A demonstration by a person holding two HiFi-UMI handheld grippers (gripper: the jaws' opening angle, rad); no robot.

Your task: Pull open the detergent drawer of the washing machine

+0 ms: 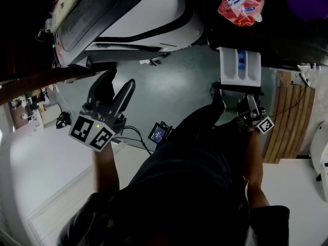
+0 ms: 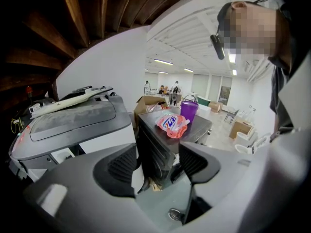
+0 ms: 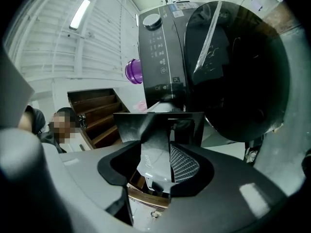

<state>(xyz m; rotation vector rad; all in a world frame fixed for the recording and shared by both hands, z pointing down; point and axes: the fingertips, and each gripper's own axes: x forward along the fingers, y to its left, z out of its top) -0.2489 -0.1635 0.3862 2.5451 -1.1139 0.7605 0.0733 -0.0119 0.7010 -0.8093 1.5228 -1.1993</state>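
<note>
The black washing machine (image 1: pixel 277 40) (image 3: pixel 233 72) stands at the top right of the head view. Its white detergent drawer (image 1: pixel 240 65) with a blue insert sticks out towards me. My right gripper (image 1: pixel 237 102) (image 3: pixel 158 161) is at the drawer's dark front panel (image 3: pixel 160 123). A grey part of that front (image 3: pixel 153 154) sits between the jaws, and both pads lie against it. My left gripper (image 1: pixel 119 86) (image 2: pixel 158 166) hangs open and empty over the floor, well left of the machine.
A red and white detergent pouch (image 1: pixel 241 1) (image 2: pixel 171 124) and a purple bucket (image 2: pixel 188 111) sit on top of the machine. A white and grey appliance (image 1: pixel 128 14) stands to the left. Wooden slats (image 1: pixel 289 117) lean on the right. A small device (image 1: pixel 158 133) with cables lies on the floor.
</note>
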